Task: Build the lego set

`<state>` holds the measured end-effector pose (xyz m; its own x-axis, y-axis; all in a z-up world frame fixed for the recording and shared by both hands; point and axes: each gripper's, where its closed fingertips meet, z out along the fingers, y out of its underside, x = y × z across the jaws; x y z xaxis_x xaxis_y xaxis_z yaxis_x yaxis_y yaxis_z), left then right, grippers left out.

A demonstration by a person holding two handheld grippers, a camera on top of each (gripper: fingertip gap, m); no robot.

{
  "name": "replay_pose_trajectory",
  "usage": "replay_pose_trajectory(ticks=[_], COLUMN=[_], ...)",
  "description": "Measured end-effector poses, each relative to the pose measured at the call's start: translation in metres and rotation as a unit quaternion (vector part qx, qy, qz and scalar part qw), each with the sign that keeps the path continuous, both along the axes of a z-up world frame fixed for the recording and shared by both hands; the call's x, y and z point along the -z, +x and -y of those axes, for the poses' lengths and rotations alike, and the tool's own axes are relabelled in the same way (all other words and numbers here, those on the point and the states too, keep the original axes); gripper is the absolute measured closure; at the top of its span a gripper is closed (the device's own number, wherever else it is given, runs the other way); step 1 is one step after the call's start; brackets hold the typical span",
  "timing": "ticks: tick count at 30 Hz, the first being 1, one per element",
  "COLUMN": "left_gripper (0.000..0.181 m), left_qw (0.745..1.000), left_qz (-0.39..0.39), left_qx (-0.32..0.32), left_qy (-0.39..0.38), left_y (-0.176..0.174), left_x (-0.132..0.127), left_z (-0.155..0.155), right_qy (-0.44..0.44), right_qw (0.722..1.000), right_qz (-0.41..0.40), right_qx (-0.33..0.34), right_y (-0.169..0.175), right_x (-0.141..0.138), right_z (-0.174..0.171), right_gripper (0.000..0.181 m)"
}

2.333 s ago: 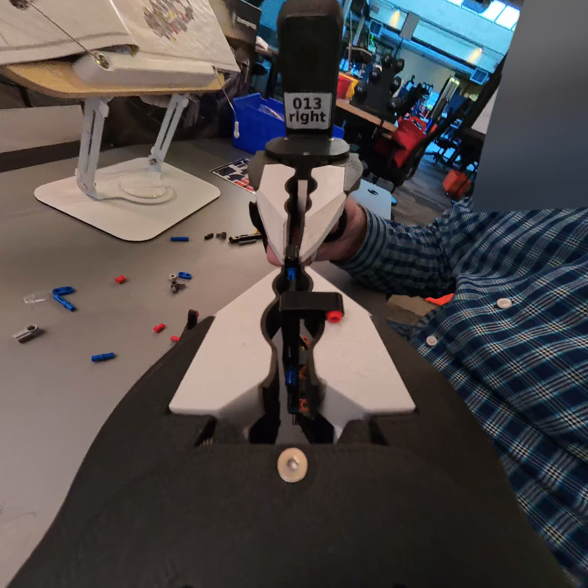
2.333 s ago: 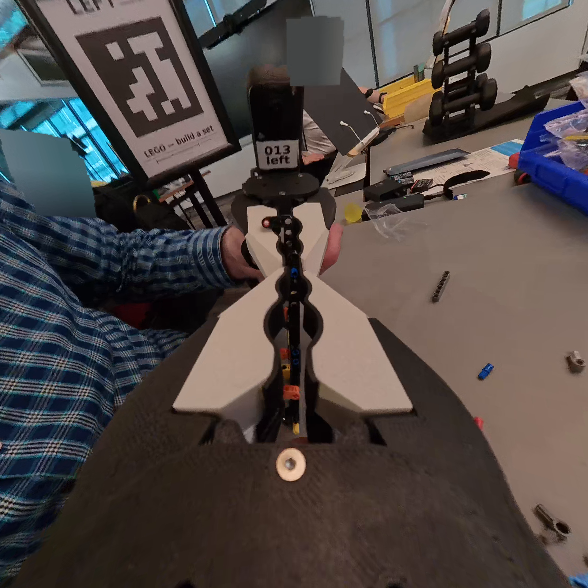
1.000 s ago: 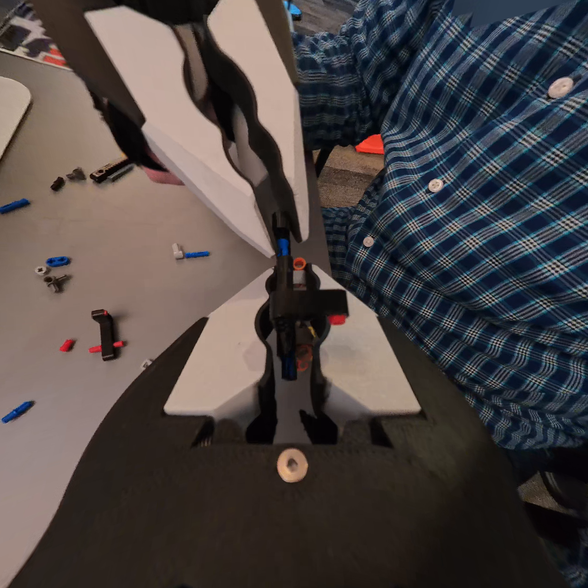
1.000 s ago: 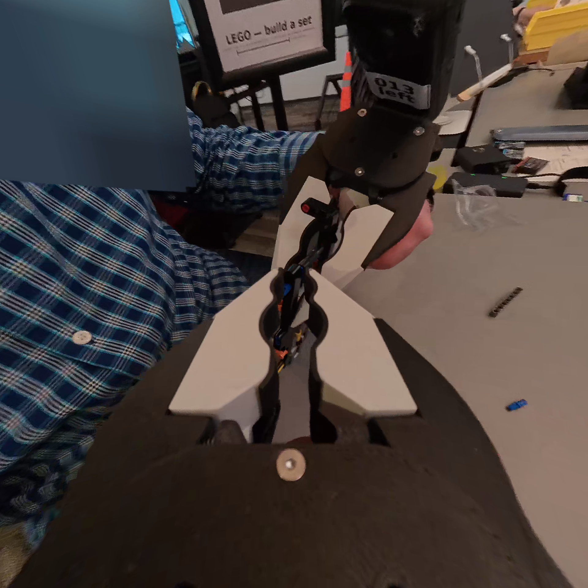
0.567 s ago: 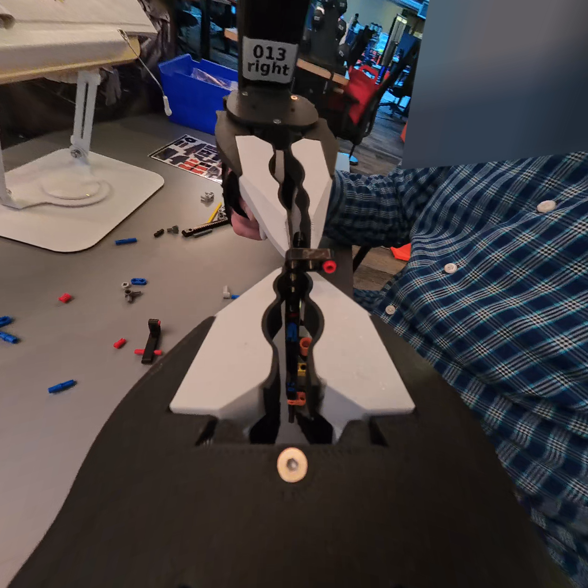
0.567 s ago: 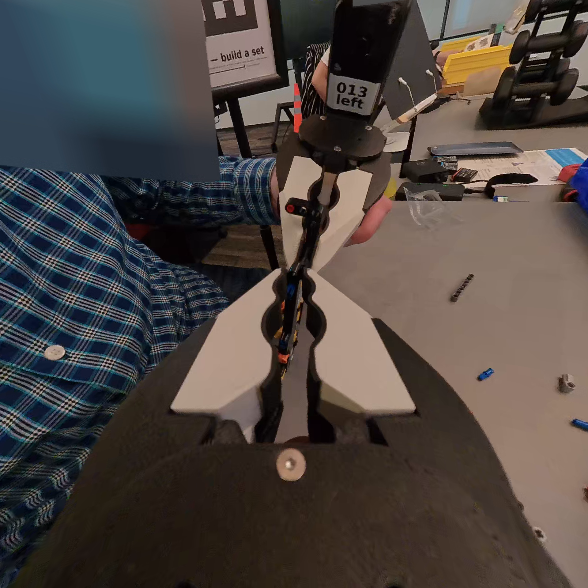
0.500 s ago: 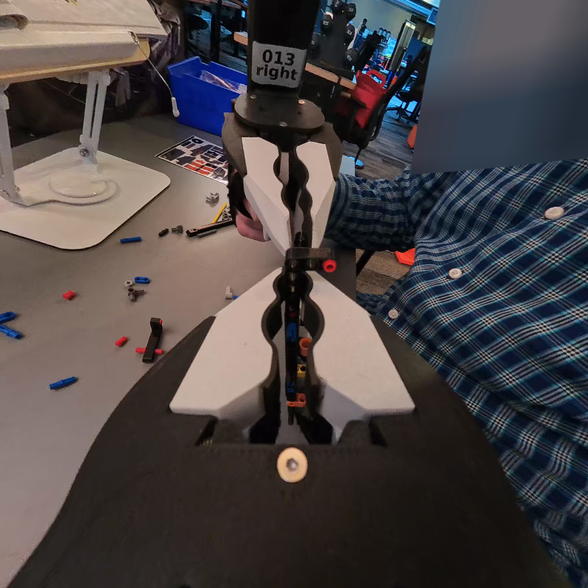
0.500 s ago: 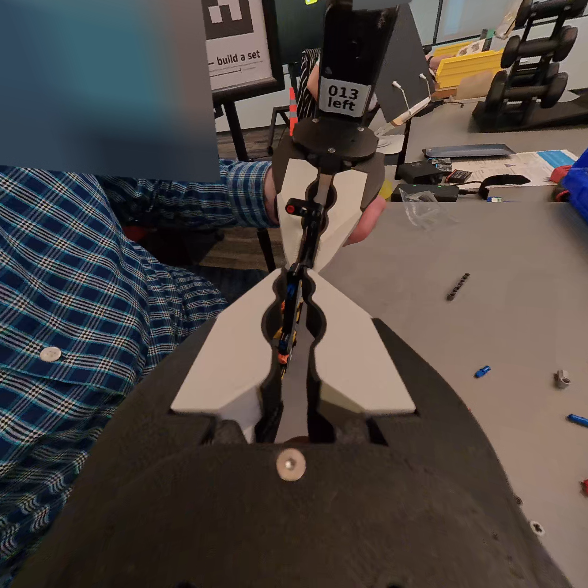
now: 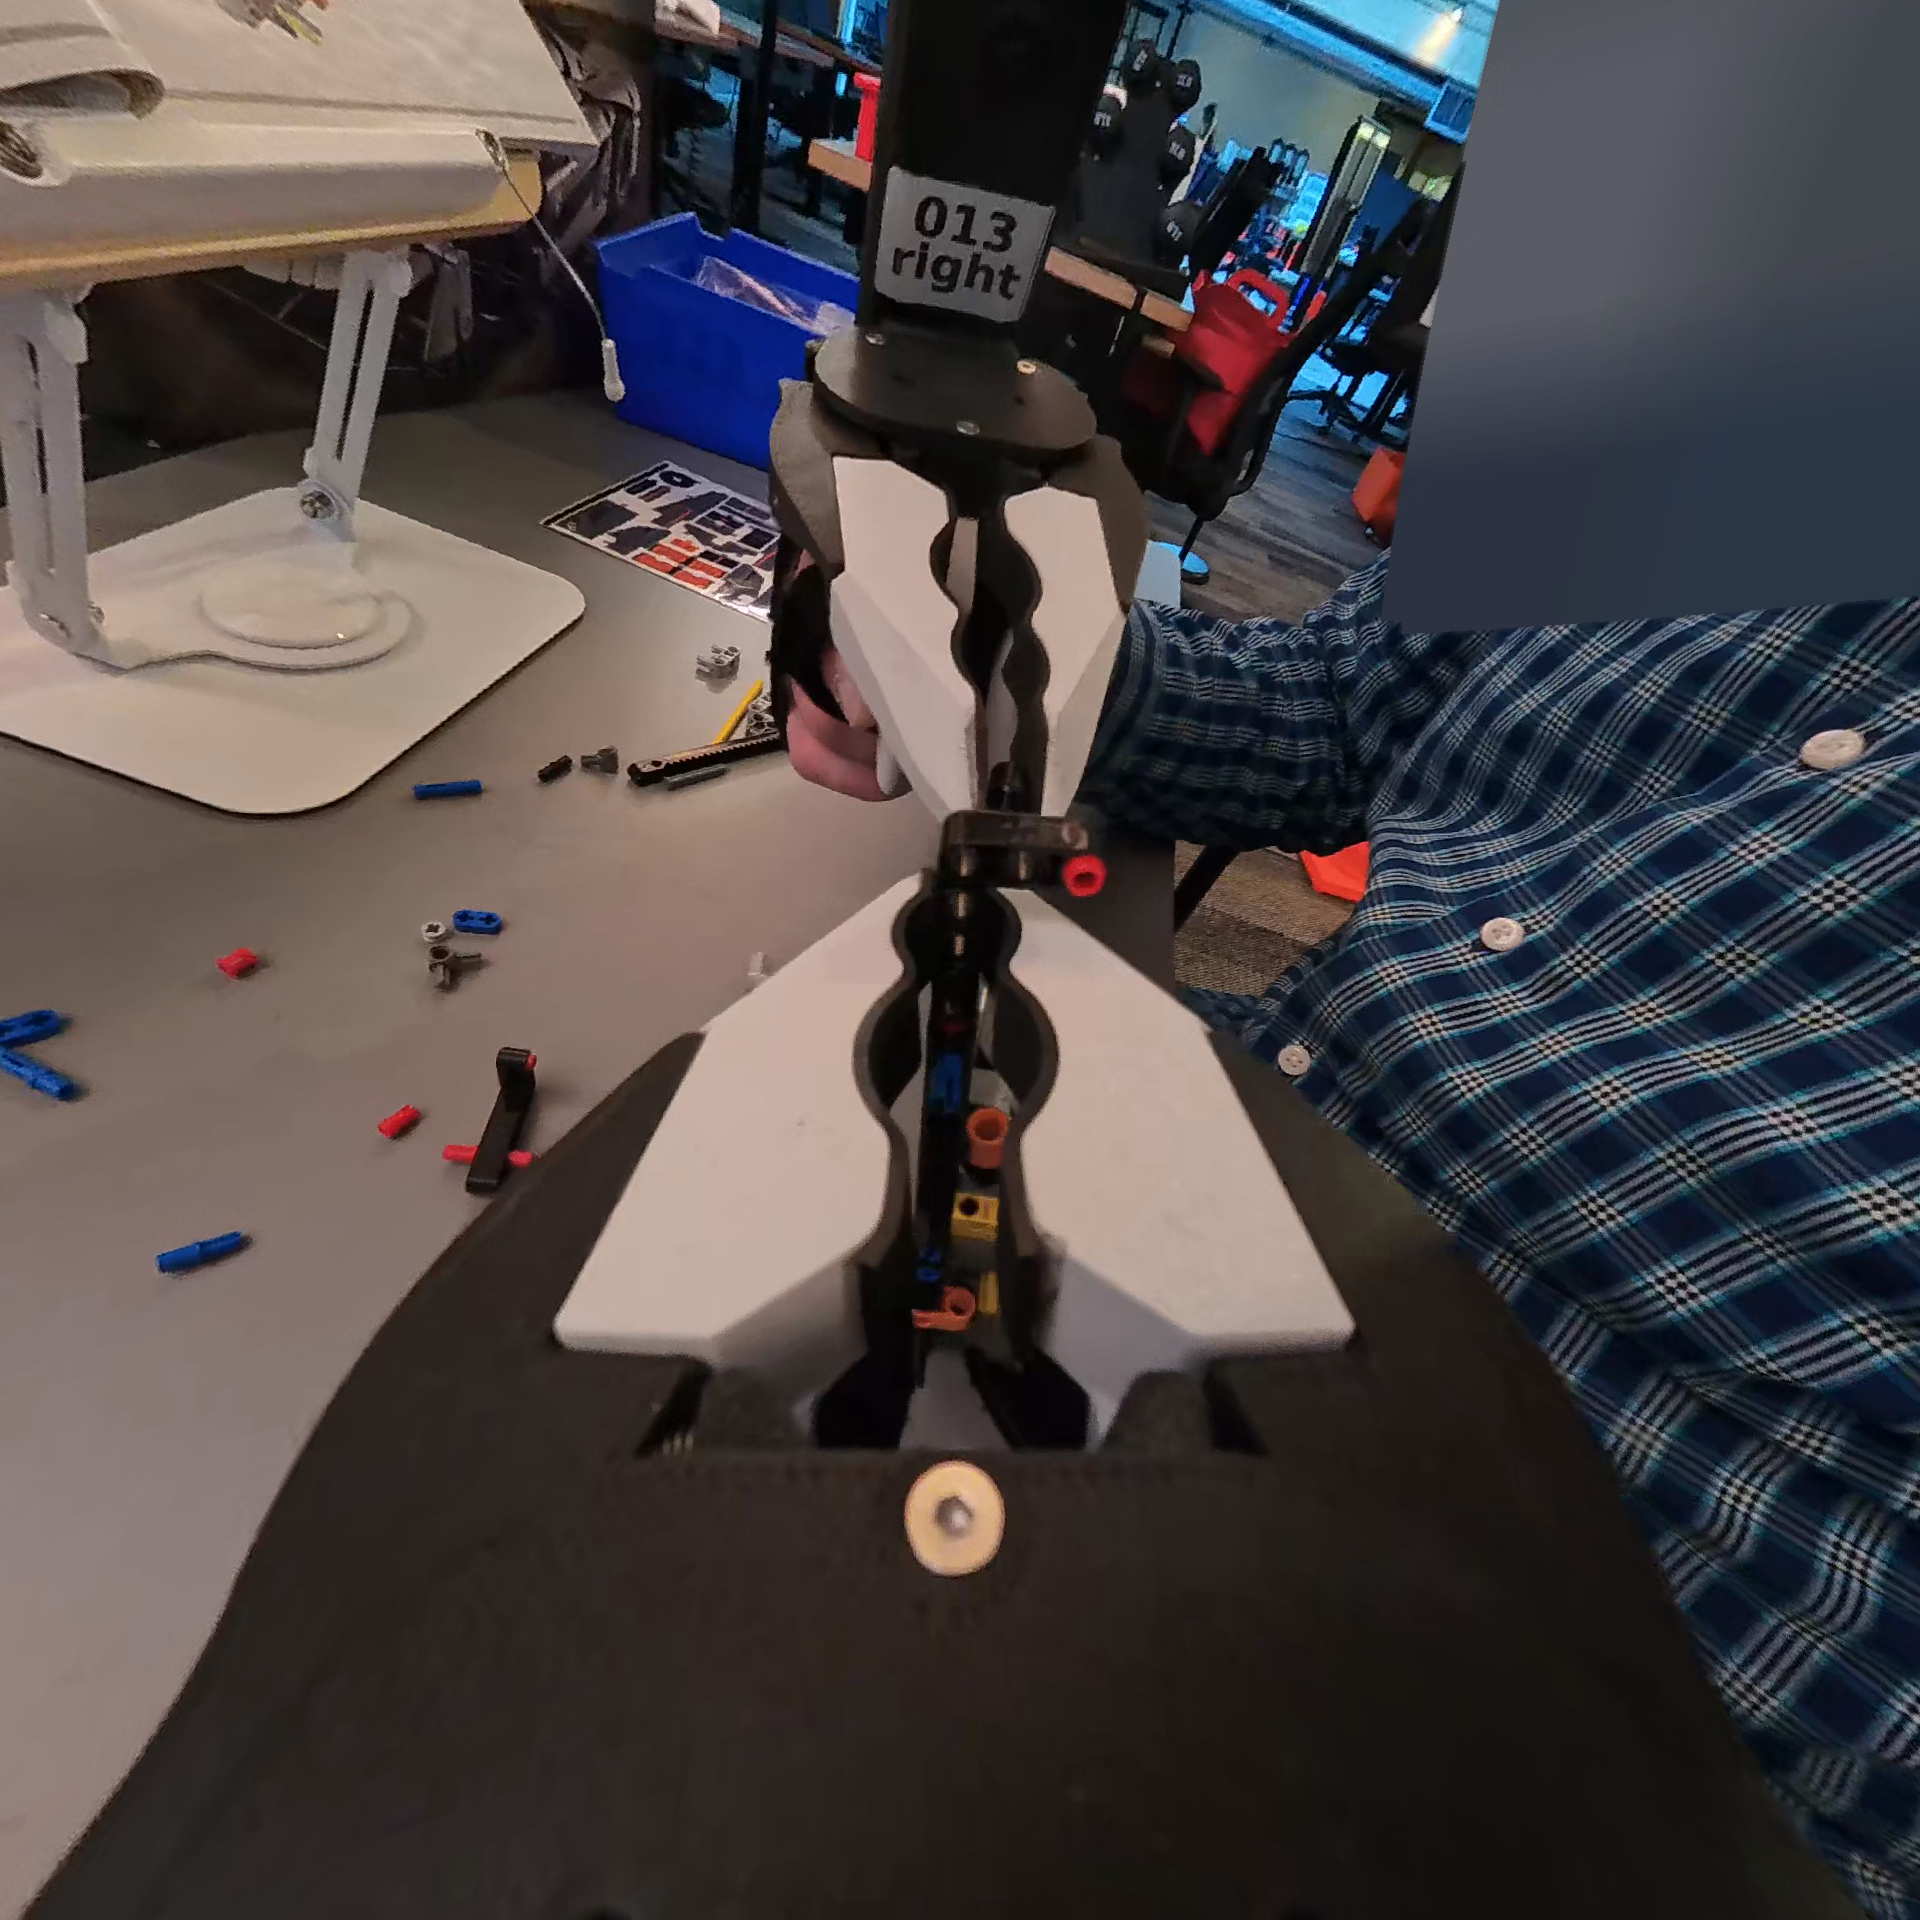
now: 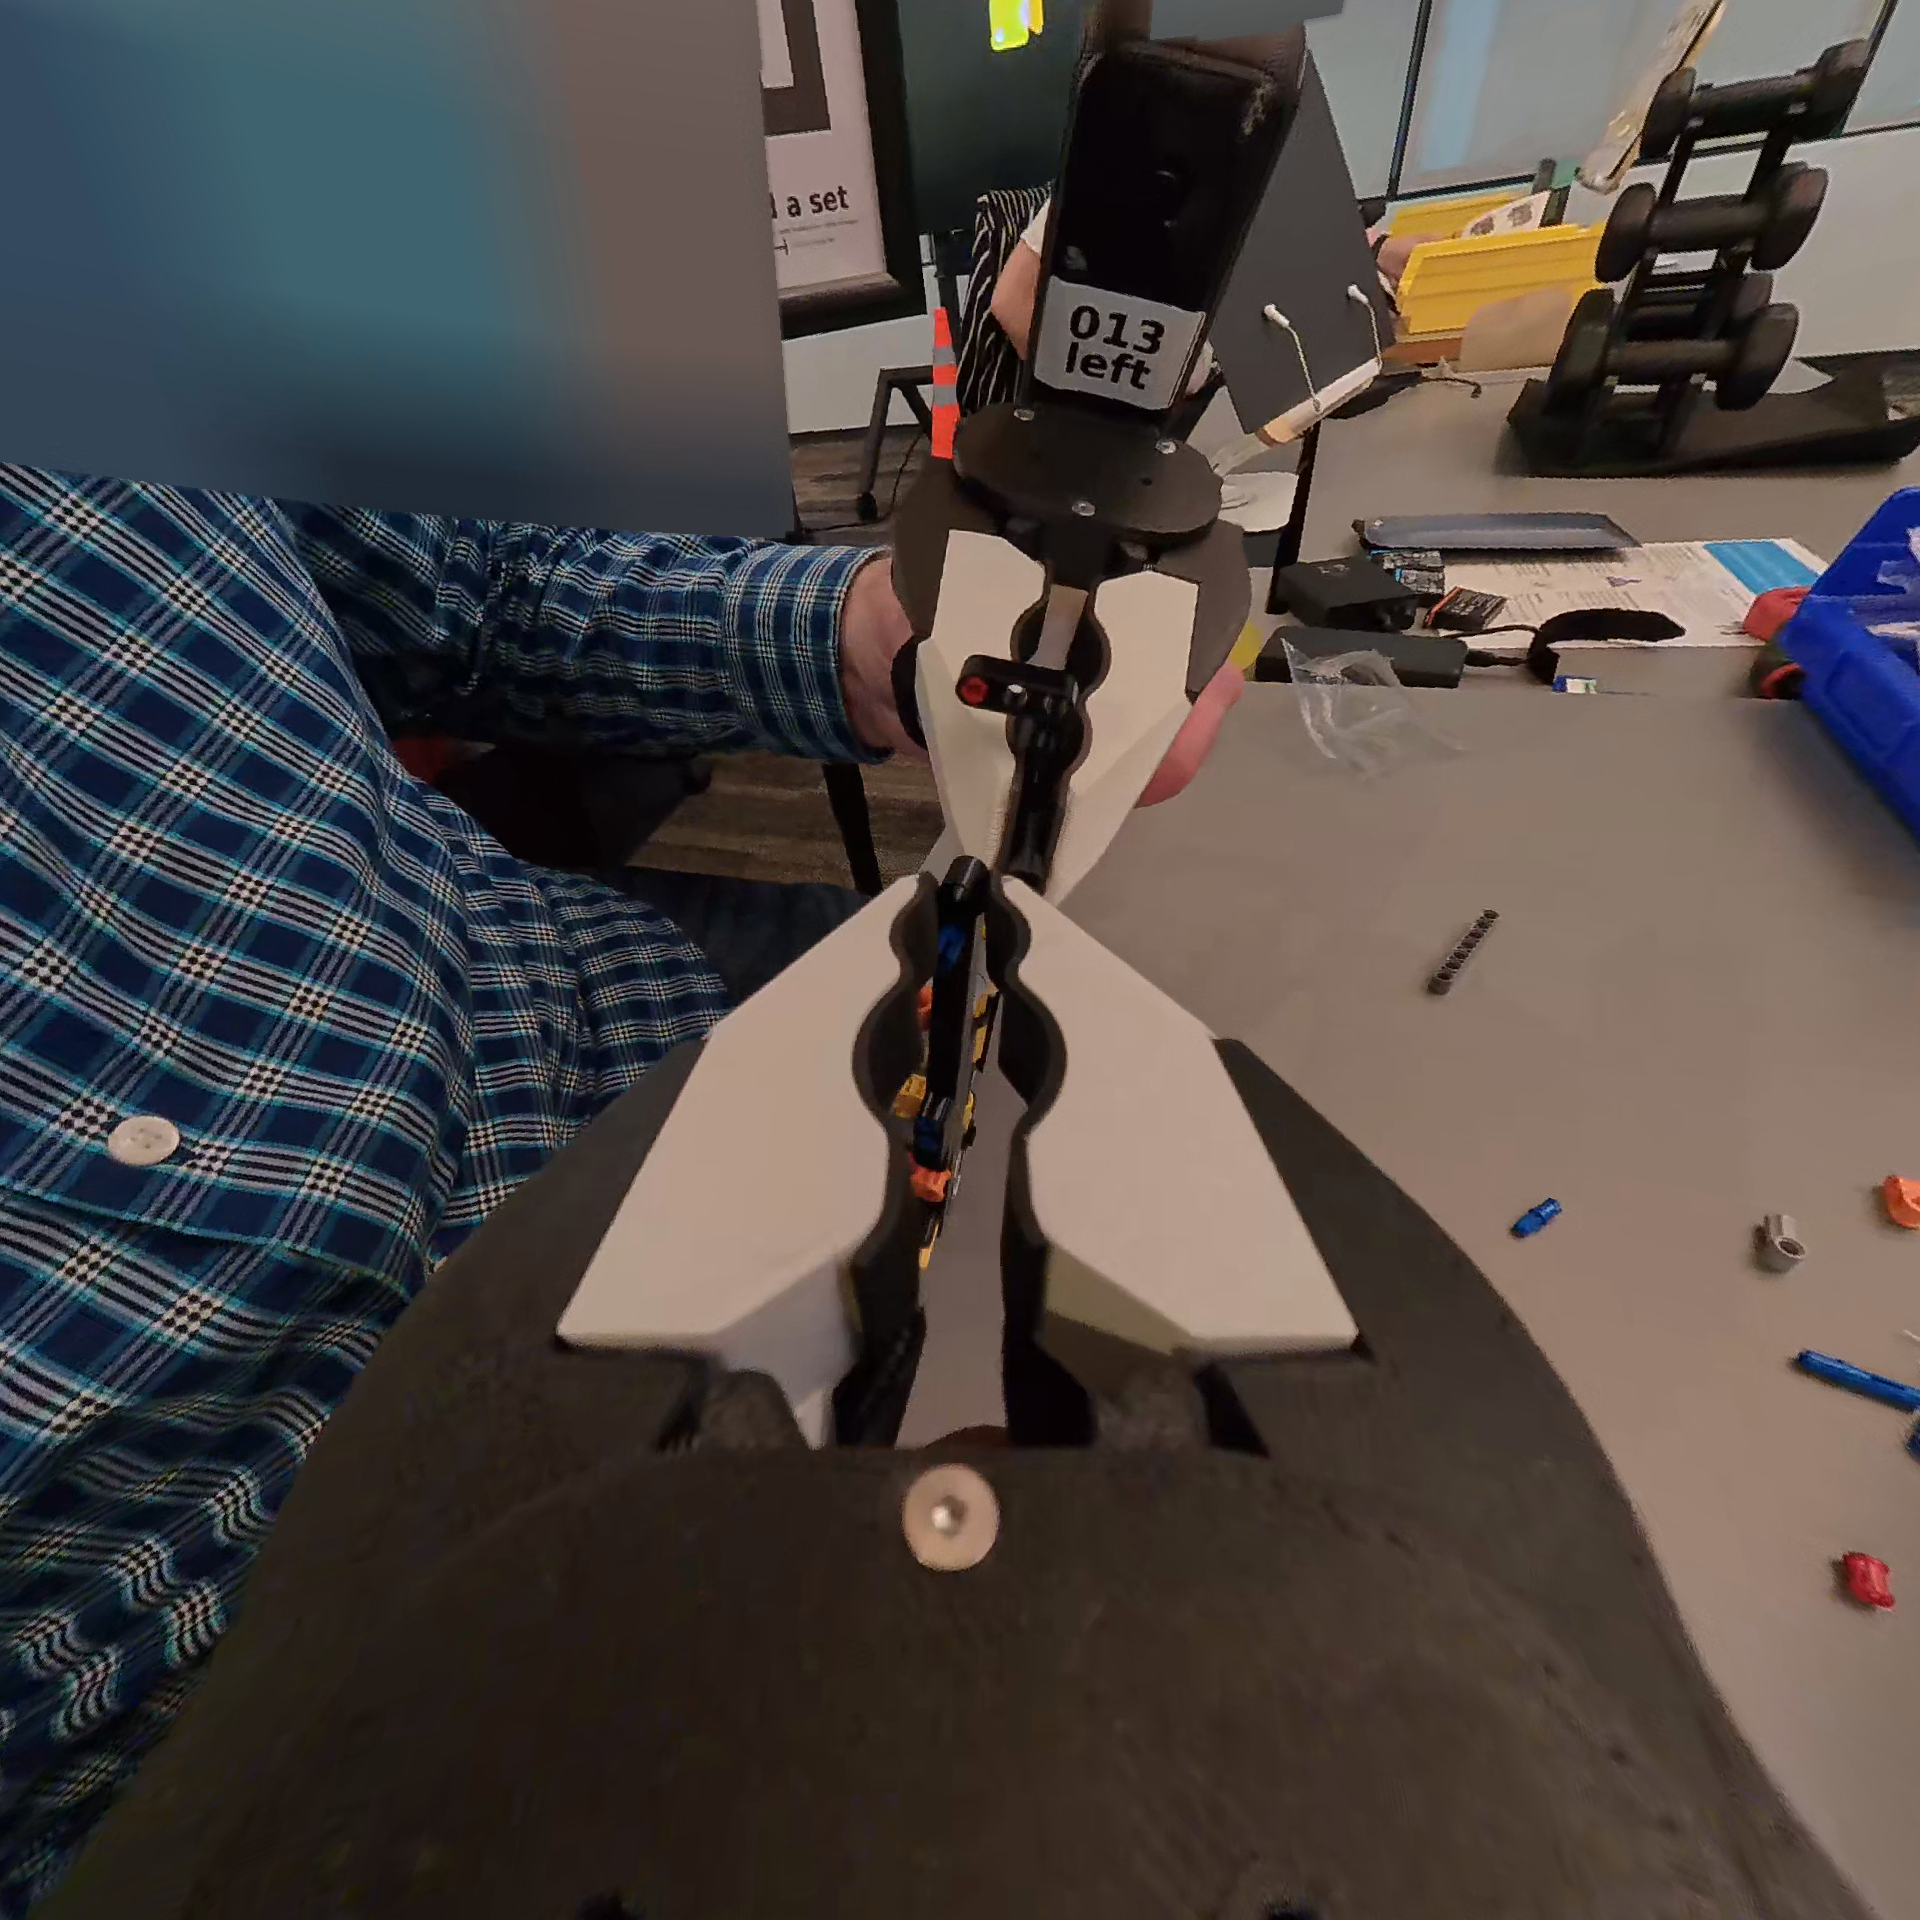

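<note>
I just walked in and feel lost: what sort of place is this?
Probably a shared workshop or lab. A grey table is strewn with small toy building pieces, a blue parts bin stands behind, and a rack of dumbbells sits on another table.

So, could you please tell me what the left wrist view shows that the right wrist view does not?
Only the left wrist view shows the white stand, the sticker sheet and a black beam with red pins.

Only the right wrist view shows the dumbbell rack, the plastic bag and a long black beam.

Both show the grey table with scattered pieces, the blue bin, the plaid shirt, and the lego assembly on which the left hand-held gripper and right hand-held gripper are shut, tip to tip.
</note>
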<state>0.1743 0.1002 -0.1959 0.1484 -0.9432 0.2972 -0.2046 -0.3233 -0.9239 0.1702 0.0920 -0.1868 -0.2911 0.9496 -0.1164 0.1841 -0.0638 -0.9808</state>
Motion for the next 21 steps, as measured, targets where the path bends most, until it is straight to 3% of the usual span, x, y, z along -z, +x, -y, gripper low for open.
replay_pose_trajectory(ticks=[21], left_gripper=[0.177], left_qw=[0.998], left_qz=[0.057], left_qx=[-0.027], left_qy=[0.018], left_y=[0.0043], left_x=[-0.0072], left_z=[-0.0003], right_qy=[0.002], right_qw=[1.000], right_qz=[-0.014], right_qx=[-0.008], right_y=[0.0055], right_x=[0.0005], right_z=[0.0017], right_gripper=[0.175])
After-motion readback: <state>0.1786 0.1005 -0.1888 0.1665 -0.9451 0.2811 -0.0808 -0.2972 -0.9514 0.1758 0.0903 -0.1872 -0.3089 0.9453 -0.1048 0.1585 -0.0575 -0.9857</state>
